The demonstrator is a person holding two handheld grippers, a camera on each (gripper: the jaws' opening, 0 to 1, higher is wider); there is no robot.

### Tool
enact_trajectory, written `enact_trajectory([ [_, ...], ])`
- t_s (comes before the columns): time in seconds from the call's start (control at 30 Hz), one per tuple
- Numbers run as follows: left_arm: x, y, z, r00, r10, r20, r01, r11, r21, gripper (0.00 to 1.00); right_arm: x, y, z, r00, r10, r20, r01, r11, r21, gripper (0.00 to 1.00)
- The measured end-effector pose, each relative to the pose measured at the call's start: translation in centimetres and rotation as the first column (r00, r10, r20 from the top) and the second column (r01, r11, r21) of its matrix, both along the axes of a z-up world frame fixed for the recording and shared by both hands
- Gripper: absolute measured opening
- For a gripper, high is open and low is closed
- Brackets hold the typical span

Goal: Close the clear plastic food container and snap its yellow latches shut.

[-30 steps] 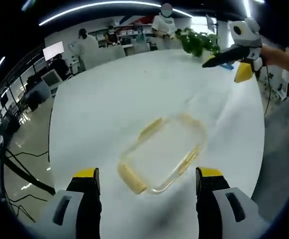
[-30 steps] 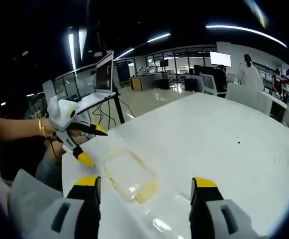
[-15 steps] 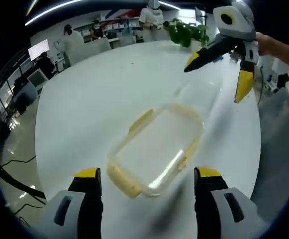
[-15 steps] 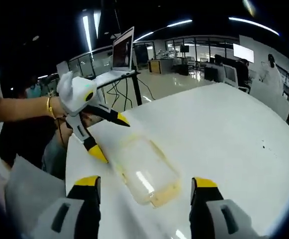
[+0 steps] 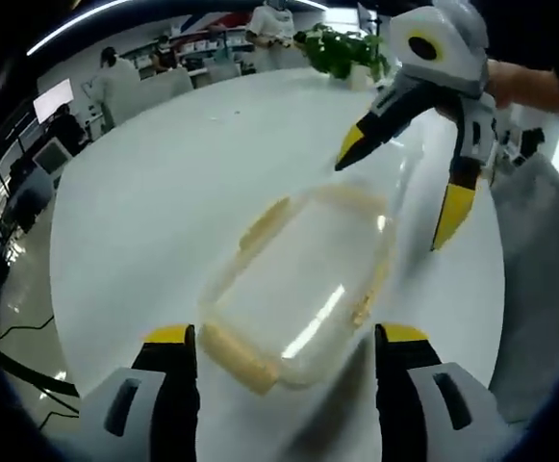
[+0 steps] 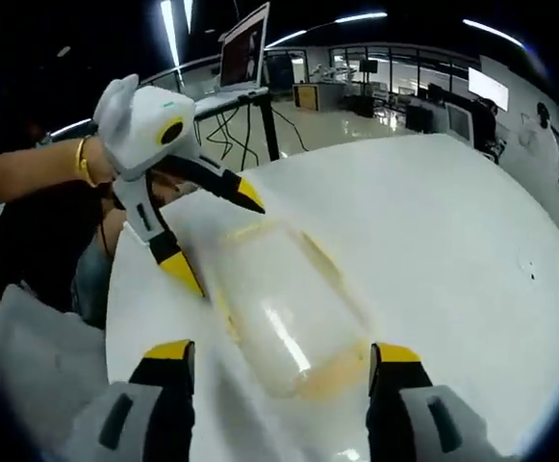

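A clear plastic food container (image 5: 303,284) with pale yellow latches lies flat on the white round table (image 5: 164,192), its lid resting on top. In the left gripper view my left gripper (image 5: 277,351) stands open just short of the container's near end latch (image 5: 236,354). My right gripper (image 5: 399,197) comes in from the upper right, open, its yellow tips spread above the far end. In the right gripper view the container (image 6: 279,313) lies between my open right gripper (image 6: 277,361) and the left gripper (image 6: 216,236), which hangs open over its far end.
Green plants (image 5: 342,53) stand at the table's far edge, with people and desks beyond. A laptop (image 6: 245,53) sits on a stand behind the table in the right gripper view. A person's arm with a bracelet (image 6: 84,161) holds the left gripper.
Both grippers have closed in on the container from opposite ends; it now looms larger in both views. The container itself has not moved.
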State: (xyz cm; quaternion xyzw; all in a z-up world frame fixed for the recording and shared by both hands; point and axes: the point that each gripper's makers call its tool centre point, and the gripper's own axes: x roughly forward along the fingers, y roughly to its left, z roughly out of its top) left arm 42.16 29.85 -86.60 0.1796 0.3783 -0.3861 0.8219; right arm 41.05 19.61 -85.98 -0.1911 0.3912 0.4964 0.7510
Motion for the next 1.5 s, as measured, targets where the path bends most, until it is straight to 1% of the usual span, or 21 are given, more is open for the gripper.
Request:
enact_trajectory([
  [0.03,0.2,0.1,0.0,1.0,0.009,0.003,-0.009,1.0,-0.005,0.73,0.1,-0.3,-0.5,0.999,0.025,0.023,-0.024,0.999,-0.041,0.73],
  [0.1,0.2,0.0,0.0,1.0,0.017,-0.001,-0.017,1.0,-0.024,0.73,0.3,-0.5,-1.2,0.997,0.057,0.043,-0.053,0.995,-0.089,0.75],
  [0.23,0.0,0.1,-0.9,1.0,0.016,-0.023,-0.017,1.0,-0.023,0.72,0.1,-0.6,-2.2,0.998,0.057,0.006,-0.056,0.992,-0.112,0.75],
  [0.27,-0.2,0.0,-1.2,0.999,-0.002,-0.032,0.002,1.0,-0.015,0.71,0.4,-0.7,-2.3,0.998,0.057,0.024,-0.053,0.99,-0.13,0.75],
  [0.3,-0.3,0.1,-1.4,1.0,-0.011,-0.029,0.011,1.0,-0.005,0.71,0.4,-1.0,-2.7,0.999,0.044,0.016,-0.041,0.987,-0.155,0.76],
  [0.33,-0.6,0.2,-1.7,0.999,-0.034,-0.041,0.034,0.999,0.012,0.71,0.4,-0.8,-2.7,0.999,0.051,0.016,-0.048,0.988,-0.148,0.76],
  [0.37,-0.6,0.2,-1.8,0.998,-0.039,-0.044,0.04,0.999,0.017,0.71,0.3,-0.9,-2.9,0.999,0.051,0.007,-0.05,0.988,-0.148,0.76],
  [0.4,-0.3,0.1,-1.6,0.998,-0.062,-0.017,0.062,0.998,0.021,0.71,0.1,-0.9,-3.1,0.999,0.042,-0.014,-0.044,0.988,-0.148,0.76],
  [0.47,-0.4,0.2,-1.6,0.998,-0.047,-0.034,0.047,0.999,0.01,0.7,0.1,-1.1,-3.4,0.999,0.033,-0.017,-0.035,0.987,-0.154,0.76],
  [0.5,-0.3,0.3,-1.6,0.998,-0.044,-0.033,0.045,0.999,0.007,0.69,0.3,-1.0,-3.2,0.999,0.042,-0.003,-0.042,0.988,-0.15,0.75],
  [0.57,-0.2,0.4,-1.5,0.998,-0.046,-0.03,0.046,0.999,0.006,0.66,0.2,-1.1,-3.3,0.999,0.045,-0.003,-0.045,0.986,-0.16,0.74],
  [0.6,-0.3,0.4,-1.5,0.998,-0.055,-0.028,0.055,0.998,0.005,0.65,0.2,-1.3,-3.3,0.999,0.046,0.005,-0.044,0.985,-0.168,0.7],
  [0.63,-0.4,0.4,-1.6,0.998,-0.063,-0.028,0.063,0.998,0.008,0.65,0.4,-1.7,-3.4,0.998,0.06,0.036,-0.052,0.979,-0.197,0.67],
  [0.67,-0.5,0.4,-1.6,0.997,-0.067,-0.028,0.067,0.998,0.01,0.65,0.2,-1.3,-3.3,0.997,0.069,0.029,-0.063,0.983,-0.175,0.67],
  [0.77,-0.5,0.5,-1.6,0.996,-0.084,-0.029,0.084,0.996,0.011,0.65,-0.1,-1.4,-3.1,0.998,0.066,0.024,-0.06,0.982,-0.18,0.65],
  [1.07,-0.9,0.7,-1.6,0.984,-0.173,-0.037,0.174,0.984,0.023,0.62,-0.2,-1.7,-3.2,0.987,0.159,0.02,-0.153,0.972,-0.18,0.6],
  [1.2,-1.0,0.8,-1.6,0.979,-0.198,-0.044,0.2,0.979,0.032,0.6,-0.2,-1.9,-3.2,0.977,0.214,0.011,-0.208,0.957,-0.201,0.59],
  [1.27,-1.0,0.9,-1.6,0.976,-0.213,-0.048,0.215,0.976,0.038,0.6,-0.3,-2.0,-3.2,0.968,0.25,0.009,-0.243,0.948,-0.206,0.58],
  [1.33,-0.9,0.9,-1.6,0.973,-0.224,-0.056,0.226,0.973,0.046,0.59,-0.2,-2.1,-3.2,0.963,0.268,0.006,-0.261,0.942,-0.209,0.57],
  [1.43,-1.0,0.9,-1.6,0.967,-0.245,-0.073,0.25,0.966,0.068,0.58,-0.2,-2.2,-3.2,0.956,0.295,0.001,-0.287,0.933,-0.218,0.56],
  [1.5,-0.7,1.4,-1.7,0.961,-0.263,-0.083,0.269,0.96,0.082,0.58,-0.2,-2.4,-3.2,0.946,0.324,-0.005,-0.316,0.921,-0.23,0.55],
])
